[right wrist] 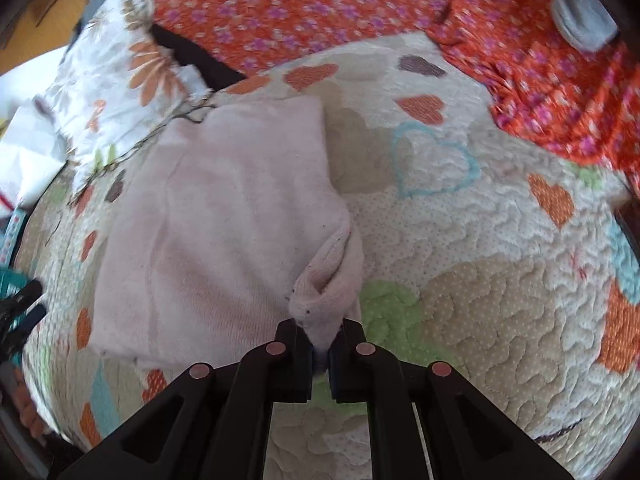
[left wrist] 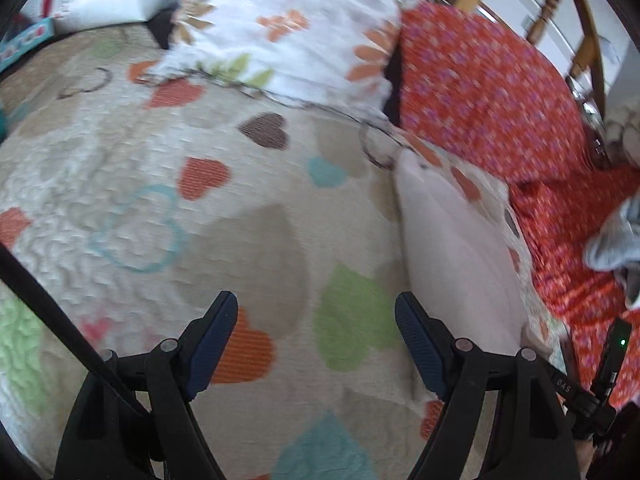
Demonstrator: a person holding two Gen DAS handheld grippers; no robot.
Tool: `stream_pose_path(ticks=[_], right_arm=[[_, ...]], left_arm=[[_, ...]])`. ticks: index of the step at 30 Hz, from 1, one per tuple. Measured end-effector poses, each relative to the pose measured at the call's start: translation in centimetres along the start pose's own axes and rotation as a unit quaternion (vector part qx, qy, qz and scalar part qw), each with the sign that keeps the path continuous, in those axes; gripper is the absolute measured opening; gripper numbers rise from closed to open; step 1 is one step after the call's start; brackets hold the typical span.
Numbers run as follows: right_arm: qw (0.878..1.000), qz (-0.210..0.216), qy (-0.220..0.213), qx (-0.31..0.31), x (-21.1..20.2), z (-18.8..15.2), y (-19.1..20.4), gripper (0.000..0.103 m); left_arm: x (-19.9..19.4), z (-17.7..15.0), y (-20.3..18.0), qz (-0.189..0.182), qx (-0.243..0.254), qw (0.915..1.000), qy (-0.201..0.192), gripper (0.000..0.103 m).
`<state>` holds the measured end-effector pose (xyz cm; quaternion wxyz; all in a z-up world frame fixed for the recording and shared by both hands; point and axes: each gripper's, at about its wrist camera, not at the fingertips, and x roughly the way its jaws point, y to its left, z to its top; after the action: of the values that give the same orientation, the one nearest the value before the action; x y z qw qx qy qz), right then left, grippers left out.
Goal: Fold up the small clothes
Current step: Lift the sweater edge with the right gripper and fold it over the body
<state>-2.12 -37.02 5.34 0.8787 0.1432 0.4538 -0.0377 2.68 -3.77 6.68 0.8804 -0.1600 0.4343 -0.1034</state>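
A pale pink small garment point(right wrist: 224, 216) lies folded flat on a quilt with coloured hearts point(right wrist: 500, 272). My right gripper point(right wrist: 320, 340) is shut on a bunched corner of the pink garment at its near right edge. In the left wrist view the same garment point(left wrist: 452, 248) lies to the right of my left gripper point(left wrist: 316, 316), which is open and empty above the quilt point(left wrist: 240, 216). The left gripper's fingers point(right wrist: 24, 304) show at the far left edge of the right wrist view.
A white floral pillow point(left wrist: 288, 24) lies at the quilt's far side. A red floral cloth point(left wrist: 488, 92) covers the area to the right, with a grey cloth point(left wrist: 616, 236) on it. A wooden chair point(left wrist: 560, 8) stands behind.
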Motion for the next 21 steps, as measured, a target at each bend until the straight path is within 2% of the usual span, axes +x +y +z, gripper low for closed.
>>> stream_pose_path(ticks=[2,6,7,8,9,11,12,13,14,15,16,18,21], right_arm=[[1.0,0.003,-0.014,-0.021,-0.7,-0.2,0.3,0.008],[0.999,0.015,-0.032,-0.028,-1.0,-0.2,-0.1,0.008],[0.999,0.022,-0.037,-0.019,-1.0,-0.2,-0.4,0.008],[0.999,0.029,-0.04,-0.01,-1.1,-0.2,-0.8,0.008],[0.998,0.04,-0.047,0.006,-1.4,-0.2,-1.3,0.01],[0.997,0.045,-0.058,0.021,-2.1,0.1,-1.8,0.012],[0.996,0.046,-0.067,0.03,-2.6,0.4,-2.2,0.017],[0.995,0.046,-0.078,0.041,-3.1,1.0,-2.6,0.029],[0.993,0.045,-0.09,0.054,-3.4,1.7,-3.0,0.037],[0.993,0.046,-0.095,0.061,-3.5,2.3,-3.3,0.052],[0.991,0.046,-0.098,0.074,-3.3,3.7,-3.6,0.064],[0.991,0.054,-0.091,0.082,-2.3,5.7,-3.8,0.068],[0.993,0.078,-0.04,0.079,2.4,9.2,-3.6,0.07]], left_arm=[[1.3,-0.3,-1.8,-0.025,0.021,0.9994,0.014,0.08],[3.6,-1.1,-6.2,-0.017,0.109,0.9938,0.01,0.08],[4.2,-1.6,-7.2,-0.004,0.132,0.991,0.018,0.08],[5.2,-2.4,-8.4,0.03,0.167,0.9848,0.04,0.08],[6.2,-3.4,-9.4,0.064,0.205,0.9747,0.062,0.078],[6.3,-4.7,-10.5,0.087,0.247,0.9634,0.055,0.075],[5.8,-4.6,-10.8,0.083,0.255,0.9619,0.052,0.067],[5.2,-4.2,-10.8,0.064,0.252,0.9641,0.055,0.063],[4.6,-3.6,-10.5,0.037,0.238,0.969,0.057,0.062],[3.8,-2.7,-9.8,0.0,0.208,0.9766,0.056,0.062],[3.3,-2.1,-9.2,-0.024,0.183,0.9813,0.054,0.063],[3.0,-0.7,-8.2,-0.067,0.129,0.9882,0.047,0.074],[4.4,0.2,-7.3,-0.073,0.086,0.9929,0.039,0.081]])
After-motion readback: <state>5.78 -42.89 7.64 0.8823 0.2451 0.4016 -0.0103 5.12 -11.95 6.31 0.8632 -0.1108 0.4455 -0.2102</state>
